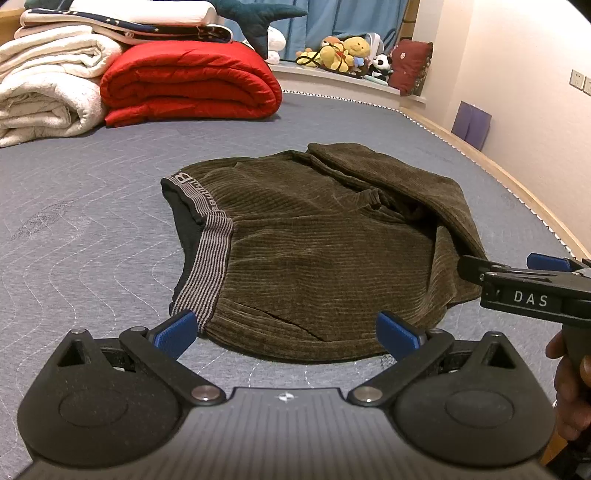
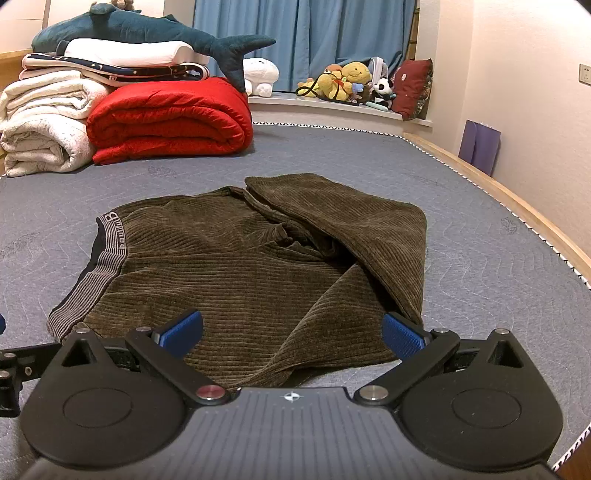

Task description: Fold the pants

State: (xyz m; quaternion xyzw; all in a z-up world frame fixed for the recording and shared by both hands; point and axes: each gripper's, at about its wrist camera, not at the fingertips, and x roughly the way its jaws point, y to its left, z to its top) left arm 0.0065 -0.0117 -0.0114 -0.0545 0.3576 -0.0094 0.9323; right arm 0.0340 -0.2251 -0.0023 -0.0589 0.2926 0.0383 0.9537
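Observation:
Olive-brown corduroy pants (image 1: 314, 240) lie folded over on the grey-blue mattress (image 1: 92, 240), striped grey waistband (image 1: 210, 258) to the left and the legs doubled back on the right. They also show in the right wrist view (image 2: 240, 266). My left gripper (image 1: 286, 332) is open and empty at the pants' near edge by the waistband. My right gripper (image 2: 291, 334) is open and empty over the near right part of the pants; it also shows from the side in the left wrist view (image 1: 517, 280).
A red folded quilt (image 1: 188, 81), white blankets (image 1: 44, 92) and a plush shark (image 2: 147, 33) sit at the far left of the bed. Stuffed toys (image 1: 343, 51) line the window sill. A wooden bed edge (image 1: 517, 184) and wall run along the right.

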